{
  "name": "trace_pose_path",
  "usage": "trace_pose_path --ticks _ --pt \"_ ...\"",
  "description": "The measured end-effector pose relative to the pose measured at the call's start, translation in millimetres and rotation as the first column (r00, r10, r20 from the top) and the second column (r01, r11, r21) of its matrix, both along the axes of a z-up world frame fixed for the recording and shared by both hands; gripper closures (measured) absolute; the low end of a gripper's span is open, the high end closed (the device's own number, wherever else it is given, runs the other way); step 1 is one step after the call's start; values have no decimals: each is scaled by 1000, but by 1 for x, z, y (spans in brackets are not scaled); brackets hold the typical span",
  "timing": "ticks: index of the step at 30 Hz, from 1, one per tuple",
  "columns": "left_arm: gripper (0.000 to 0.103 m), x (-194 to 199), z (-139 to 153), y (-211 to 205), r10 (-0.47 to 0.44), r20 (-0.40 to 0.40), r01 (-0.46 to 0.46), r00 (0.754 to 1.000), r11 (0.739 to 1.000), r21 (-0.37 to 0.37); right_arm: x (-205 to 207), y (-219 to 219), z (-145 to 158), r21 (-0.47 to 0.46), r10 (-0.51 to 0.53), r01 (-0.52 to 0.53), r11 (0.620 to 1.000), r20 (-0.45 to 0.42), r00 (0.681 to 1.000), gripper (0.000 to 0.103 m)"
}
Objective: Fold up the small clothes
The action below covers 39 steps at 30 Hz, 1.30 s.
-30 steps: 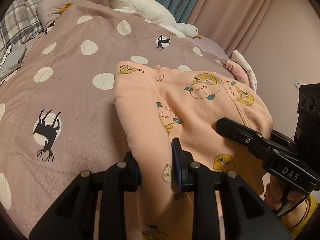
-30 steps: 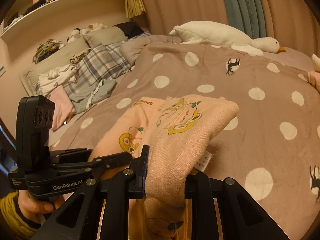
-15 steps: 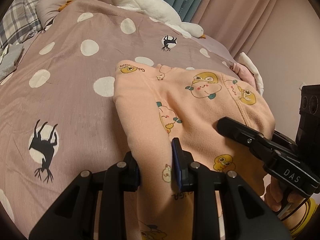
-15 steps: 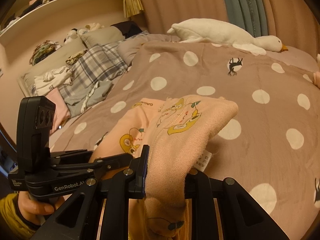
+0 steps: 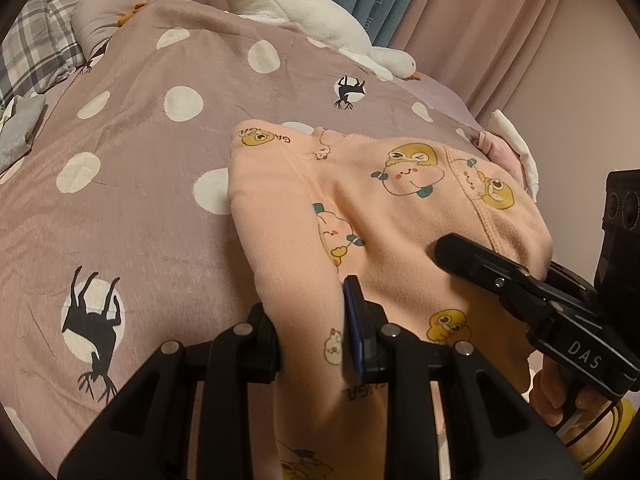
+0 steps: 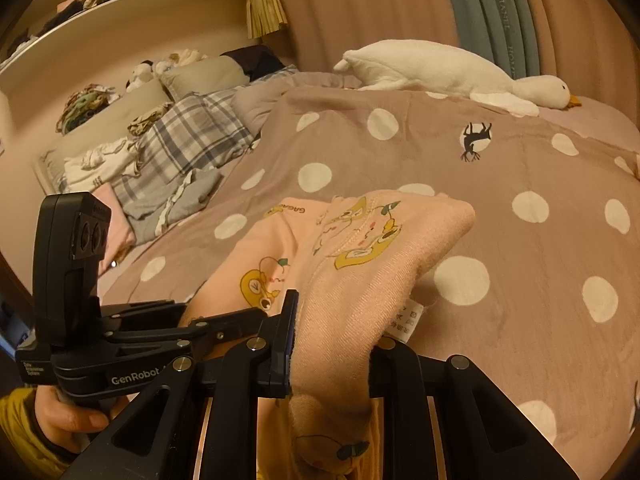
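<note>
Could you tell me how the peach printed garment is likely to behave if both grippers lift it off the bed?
The peach garment will probably flop: it already drapes limply over the right gripper. It looks thick and fleecy, so it likely grips well in the left gripper. The unheld far edge would probably sag toward the polka-dot blanket.

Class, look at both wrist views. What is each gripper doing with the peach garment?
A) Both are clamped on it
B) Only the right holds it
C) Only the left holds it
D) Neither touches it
A: the left gripper and the right gripper each have peach garment fabric pinched between their fingers, its far end resting on the dotted blanket.
</note>
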<state>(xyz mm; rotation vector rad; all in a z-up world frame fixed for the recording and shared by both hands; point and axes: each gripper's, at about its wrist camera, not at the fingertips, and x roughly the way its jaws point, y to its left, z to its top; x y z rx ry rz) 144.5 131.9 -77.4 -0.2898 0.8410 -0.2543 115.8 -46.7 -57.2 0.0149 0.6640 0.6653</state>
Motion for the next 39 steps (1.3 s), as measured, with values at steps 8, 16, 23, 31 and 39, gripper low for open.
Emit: trace_pose_path --ticks 8,16,23,31,39 --pt "77 12 -3 1 10 -3 -10 1000 1000 4 12 4 -1 -4 7 -7 1000 2 1000 81" --pt "76 27 -14 -1 12 -24 -11 1000 1000 15 28 8 -9 -13 -6 6 1000 0 1000 81" --pt "76 39 -36 -1 11 -100 -9 995 1000 18 41 10 -28 -19 -16 15 1000 -77 997 81" --pt "74 38 -52 2 20 -165 -16 986 1000 24 44 4 -48 -5 -28 27 1000 -198 980 81" --pt "68 32 -57 6 35 -180 -30 983 999 28 50 -12 -61 26 -69 80 996 -301 951 81"
